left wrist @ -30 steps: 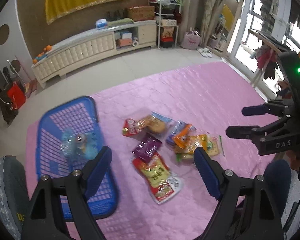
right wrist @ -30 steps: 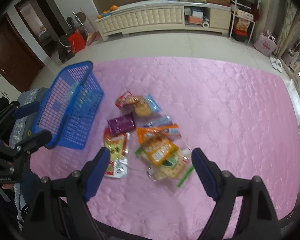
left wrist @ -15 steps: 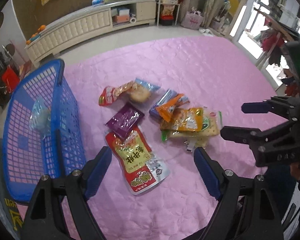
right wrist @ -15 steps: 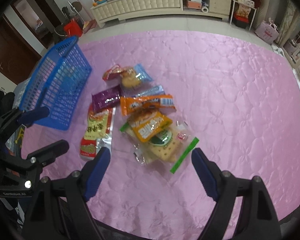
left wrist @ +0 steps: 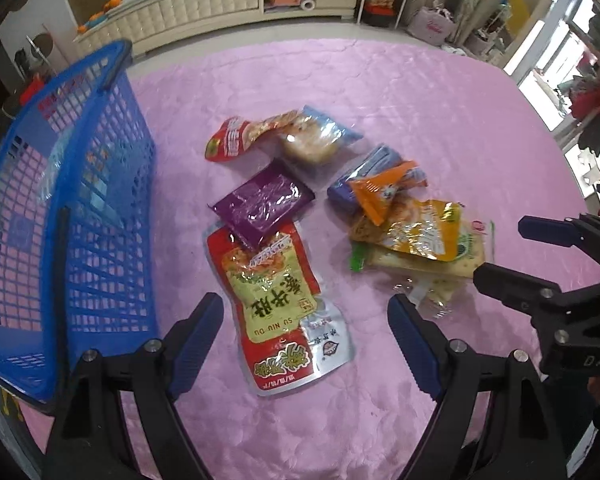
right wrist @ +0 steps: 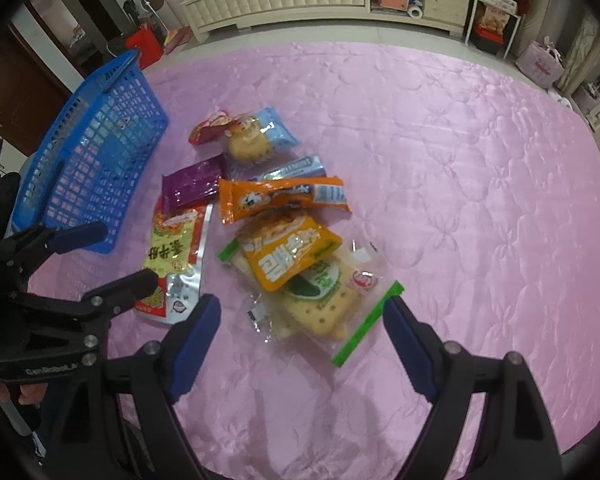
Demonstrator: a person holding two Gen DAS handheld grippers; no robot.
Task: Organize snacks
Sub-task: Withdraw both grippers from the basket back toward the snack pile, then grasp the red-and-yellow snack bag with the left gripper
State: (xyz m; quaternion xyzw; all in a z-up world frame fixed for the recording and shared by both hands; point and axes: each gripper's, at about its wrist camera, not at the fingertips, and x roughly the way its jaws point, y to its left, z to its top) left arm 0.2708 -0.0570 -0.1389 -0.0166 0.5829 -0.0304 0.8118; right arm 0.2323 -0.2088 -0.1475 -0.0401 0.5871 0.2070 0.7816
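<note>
Pink quilted cover (left wrist: pixel 420 92), blue basket (left wrist: pixel 60 216), scattered snack packets (left wrist: pixel 276 296)

The basket (left wrist: pixel 72 208) was set at the left of the quilt (left wrist: pixel 420 92), with the snacks (left wrist: pixel 300 216) heaped to its right. One pouch (left wrist: pixel 276 304) lay nearest, partly overlapped by a packet (left wrist: pixel 260 204) behind it.

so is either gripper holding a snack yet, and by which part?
Nothing is held. The left gripper hangs open over the red-and-yellow pouch; the right gripper hangs open over the cracker pack. Neither's jaws touch a packet.
</note>
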